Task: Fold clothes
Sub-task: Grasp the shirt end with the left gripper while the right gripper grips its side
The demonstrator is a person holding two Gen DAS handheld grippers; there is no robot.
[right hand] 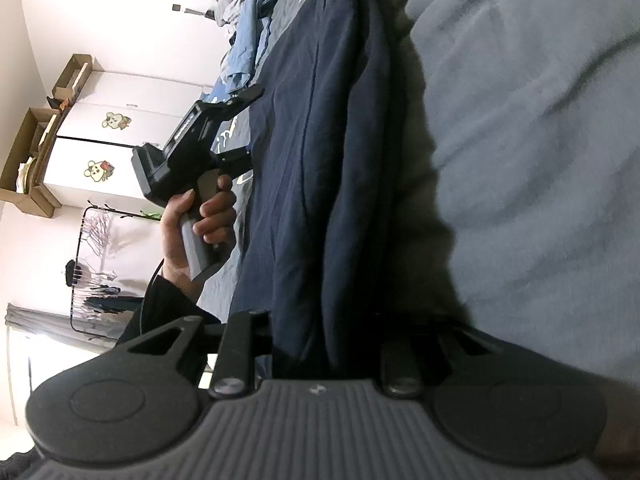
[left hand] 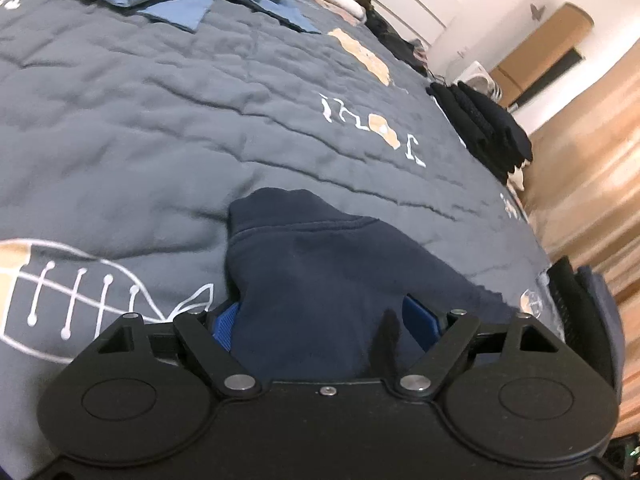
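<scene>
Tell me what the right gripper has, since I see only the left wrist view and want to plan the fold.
Observer: The right gripper is shut on the navy garment; the cloth covers its fingertips.
Operator: Does the cloth hang slack between the grippers?
Observer: No, it runs as one long band up to the left gripper, raised over the grey quilt with a shadow beside it.
Operator: What is at the back of my gripper?
Observer: A hand wraps its handle, coming out of a black sleeve.
</scene>
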